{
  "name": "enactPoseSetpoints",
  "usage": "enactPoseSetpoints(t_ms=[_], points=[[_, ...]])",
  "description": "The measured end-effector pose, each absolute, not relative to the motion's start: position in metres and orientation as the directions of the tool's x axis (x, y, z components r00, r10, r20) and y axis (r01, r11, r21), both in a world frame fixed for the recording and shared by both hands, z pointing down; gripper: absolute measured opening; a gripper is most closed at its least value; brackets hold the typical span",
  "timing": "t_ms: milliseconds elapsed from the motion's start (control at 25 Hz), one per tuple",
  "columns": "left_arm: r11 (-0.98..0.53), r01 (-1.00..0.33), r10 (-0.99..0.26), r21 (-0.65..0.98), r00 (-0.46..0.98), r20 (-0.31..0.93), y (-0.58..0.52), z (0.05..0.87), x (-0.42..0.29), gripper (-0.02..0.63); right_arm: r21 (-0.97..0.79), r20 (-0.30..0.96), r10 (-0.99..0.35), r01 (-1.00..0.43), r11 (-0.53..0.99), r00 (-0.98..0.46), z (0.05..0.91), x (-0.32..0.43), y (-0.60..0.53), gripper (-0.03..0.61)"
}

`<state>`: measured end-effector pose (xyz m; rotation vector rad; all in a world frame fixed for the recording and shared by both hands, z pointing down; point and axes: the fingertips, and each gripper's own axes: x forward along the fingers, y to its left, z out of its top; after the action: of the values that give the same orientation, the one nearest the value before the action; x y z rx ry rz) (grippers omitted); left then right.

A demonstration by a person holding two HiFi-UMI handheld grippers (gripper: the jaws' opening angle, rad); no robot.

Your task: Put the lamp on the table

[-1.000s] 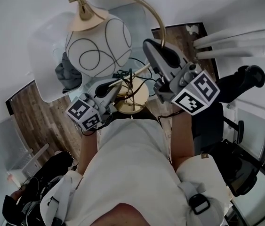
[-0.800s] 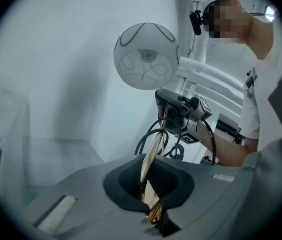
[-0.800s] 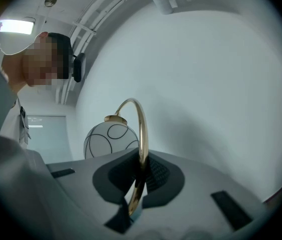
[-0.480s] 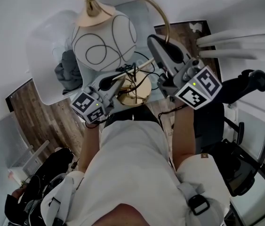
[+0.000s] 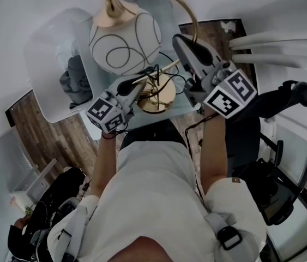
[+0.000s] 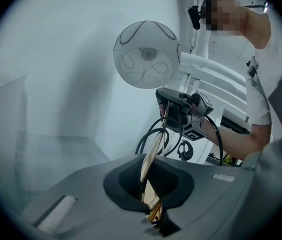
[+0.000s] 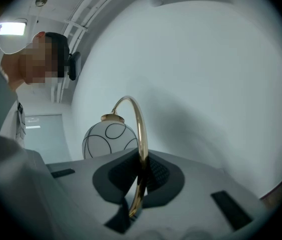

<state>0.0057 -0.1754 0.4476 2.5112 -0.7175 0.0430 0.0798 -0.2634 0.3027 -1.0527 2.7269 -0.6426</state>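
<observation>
You hold one lamp [image 5: 125, 42] in two grippers: the left gripper [image 5: 138, 88] and right gripper [image 5: 181, 43] each have jaws clamped on its brass stem, its base over the surface [image 5: 44, 64].

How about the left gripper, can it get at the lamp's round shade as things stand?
Probably not yet. The left gripper is shut on the lamp's brass stem, as is the right gripper higher up. The shade hangs unobstructed nearby, but reaching it means letting go.
</observation>
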Motion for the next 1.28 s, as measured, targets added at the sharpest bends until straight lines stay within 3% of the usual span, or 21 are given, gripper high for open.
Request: enactPoseSetpoints(t_ms=[1280], points=[[-0.732,-0.492,-0.454,0.471,0.868,0.202,-0.192,0.536,0.004,0.0,-0.503,-0.011,-0.622,-0.533,0.681,-0.783,0.384,0.078,-0.267,0.003]])
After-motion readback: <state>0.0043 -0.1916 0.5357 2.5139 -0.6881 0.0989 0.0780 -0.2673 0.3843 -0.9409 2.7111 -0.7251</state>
